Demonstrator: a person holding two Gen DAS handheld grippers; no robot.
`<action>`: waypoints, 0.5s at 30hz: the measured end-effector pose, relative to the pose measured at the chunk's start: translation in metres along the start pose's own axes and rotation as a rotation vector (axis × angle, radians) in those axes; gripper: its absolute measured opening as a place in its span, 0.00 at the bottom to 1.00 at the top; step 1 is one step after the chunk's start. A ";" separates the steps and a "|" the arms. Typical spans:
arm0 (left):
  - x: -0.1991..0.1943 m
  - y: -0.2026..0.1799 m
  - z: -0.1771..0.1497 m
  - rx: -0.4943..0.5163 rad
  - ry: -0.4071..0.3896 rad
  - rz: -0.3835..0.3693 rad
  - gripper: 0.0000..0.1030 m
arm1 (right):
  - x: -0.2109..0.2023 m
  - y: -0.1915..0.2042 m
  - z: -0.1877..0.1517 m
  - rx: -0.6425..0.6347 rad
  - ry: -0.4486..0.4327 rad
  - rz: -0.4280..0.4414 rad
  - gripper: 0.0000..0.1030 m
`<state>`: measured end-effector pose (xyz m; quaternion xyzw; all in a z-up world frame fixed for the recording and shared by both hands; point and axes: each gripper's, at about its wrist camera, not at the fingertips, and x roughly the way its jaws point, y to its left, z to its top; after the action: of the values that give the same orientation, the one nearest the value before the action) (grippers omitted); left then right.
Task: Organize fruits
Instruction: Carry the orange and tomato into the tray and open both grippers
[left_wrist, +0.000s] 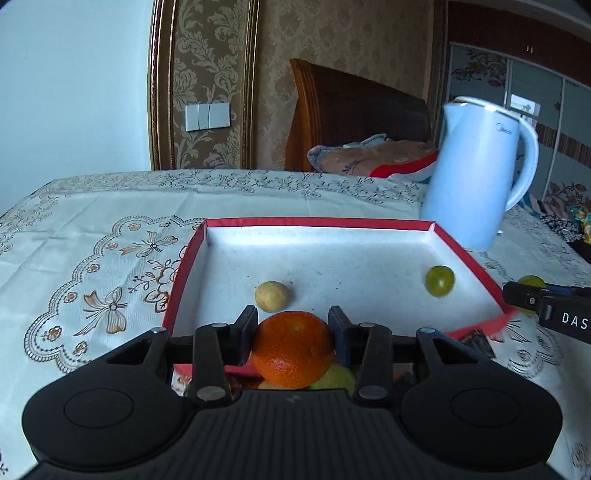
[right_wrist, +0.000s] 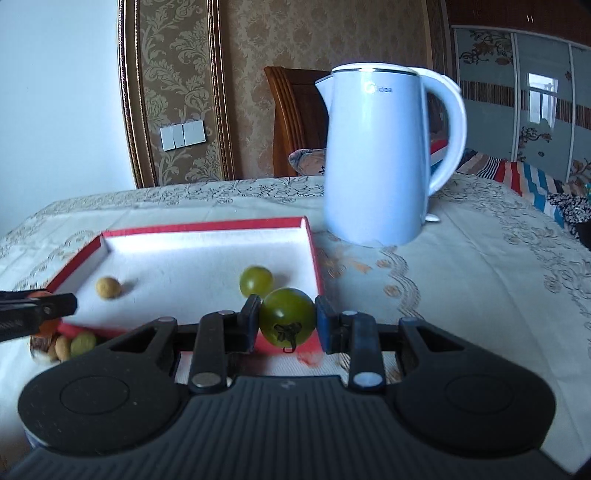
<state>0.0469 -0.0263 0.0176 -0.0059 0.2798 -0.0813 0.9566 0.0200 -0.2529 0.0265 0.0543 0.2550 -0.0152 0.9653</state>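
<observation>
gripping an orange (left_wrist: 293, 349), the left gripper (left_wrist: 293, 325) hung over the red-rimmed tray (left_wrist: 317, 222); the right gripper (right_wrist: 287, 321) clamped a green tomato (right_wrist: 287, 316).

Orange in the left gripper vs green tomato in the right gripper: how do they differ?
Colour: the orange is bright orange with pitted skin; the green tomato is dark green and smooth. Size: the orange forces the left gripper wider than the tomato does the right gripper. The tomato shows a dried stem star; the orange does not. Both are round and clamped above the red tray.
</observation>
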 end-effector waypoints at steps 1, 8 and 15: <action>0.007 -0.001 0.002 -0.005 0.009 0.007 0.40 | 0.007 0.003 0.002 -0.006 0.005 -0.007 0.28; 0.035 -0.001 0.004 -0.002 0.027 0.049 0.40 | 0.053 0.022 0.009 -0.039 0.060 -0.028 0.28; 0.051 0.006 0.001 -0.028 0.069 0.067 0.40 | 0.077 0.032 0.004 -0.071 0.121 -0.016 0.28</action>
<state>0.0908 -0.0282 -0.0097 -0.0073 0.3138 -0.0454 0.9484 0.0910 -0.2214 -0.0046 0.0190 0.3137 -0.0109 0.9493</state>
